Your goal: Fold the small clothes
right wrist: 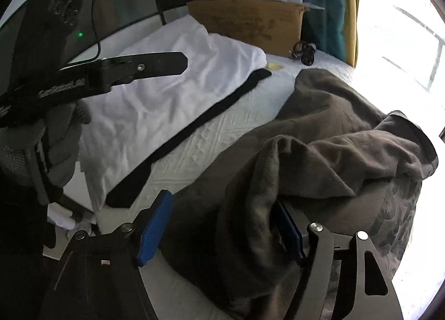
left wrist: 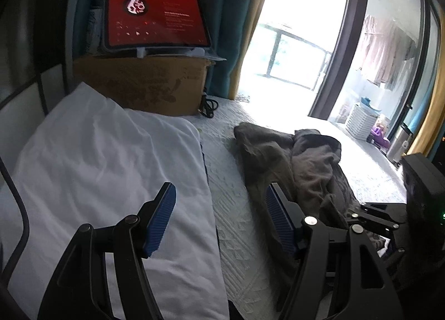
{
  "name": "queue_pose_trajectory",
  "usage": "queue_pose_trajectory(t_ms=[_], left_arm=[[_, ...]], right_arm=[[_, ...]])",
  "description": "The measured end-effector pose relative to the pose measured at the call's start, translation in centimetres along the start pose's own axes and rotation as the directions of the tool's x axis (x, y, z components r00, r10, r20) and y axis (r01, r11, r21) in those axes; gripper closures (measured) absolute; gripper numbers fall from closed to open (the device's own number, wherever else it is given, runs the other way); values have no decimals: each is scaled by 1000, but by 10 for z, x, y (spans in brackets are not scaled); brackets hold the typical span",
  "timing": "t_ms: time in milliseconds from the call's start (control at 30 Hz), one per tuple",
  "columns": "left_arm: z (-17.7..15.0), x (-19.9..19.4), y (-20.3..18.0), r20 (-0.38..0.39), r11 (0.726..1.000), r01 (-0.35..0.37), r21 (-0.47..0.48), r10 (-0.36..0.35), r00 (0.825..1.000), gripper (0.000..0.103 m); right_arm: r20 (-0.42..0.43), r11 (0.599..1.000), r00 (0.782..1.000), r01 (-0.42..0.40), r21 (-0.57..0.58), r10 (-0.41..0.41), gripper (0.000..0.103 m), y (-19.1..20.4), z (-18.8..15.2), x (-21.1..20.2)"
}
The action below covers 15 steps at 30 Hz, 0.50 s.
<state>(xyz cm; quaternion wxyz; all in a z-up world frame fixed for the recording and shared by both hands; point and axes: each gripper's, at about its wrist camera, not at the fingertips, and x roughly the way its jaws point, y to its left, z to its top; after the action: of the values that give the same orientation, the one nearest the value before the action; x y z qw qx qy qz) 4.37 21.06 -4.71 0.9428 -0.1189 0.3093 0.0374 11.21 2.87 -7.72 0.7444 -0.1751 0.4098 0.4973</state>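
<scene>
A crumpled dark grey garment (left wrist: 300, 164) lies on the white quilted bed; in the right wrist view (right wrist: 319, 153) it fills the lower right. My left gripper (left wrist: 219, 217) is open and empty, held above the bed between the white cloth and the garment's left edge. My right gripper (right wrist: 219, 225) is open, its jaws wide around a raised fold of the garment, with the right blue pad partly hidden under the cloth. The left gripper also shows in the right wrist view (right wrist: 155, 64), held by a gloved hand.
A white cloth or pillow (left wrist: 105, 158) lies at the left with a black strip (right wrist: 194, 128) along its edge. A cardboard box (left wrist: 141, 83) with a red-screen tablet (left wrist: 155, 17) stands at the back. A black cable (left wrist: 207, 107) lies beside the box. A bright window is at the right.
</scene>
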Motion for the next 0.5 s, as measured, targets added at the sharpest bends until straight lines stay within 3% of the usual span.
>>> queue_pose_trajectory(t_ms=[267, 500], left_arm=[[12, 5, -26, -4, 1000, -9, 24, 9, 1000, 35], [21, 30, -91, -52, 988, 67, 140, -60, 997, 35]], right_arm=[[85, 991, 995, 44, 129, -55, 29, -41, -5, -43], [108, 967, 984, 113, 230, -141, 29, -89, -27, -69]])
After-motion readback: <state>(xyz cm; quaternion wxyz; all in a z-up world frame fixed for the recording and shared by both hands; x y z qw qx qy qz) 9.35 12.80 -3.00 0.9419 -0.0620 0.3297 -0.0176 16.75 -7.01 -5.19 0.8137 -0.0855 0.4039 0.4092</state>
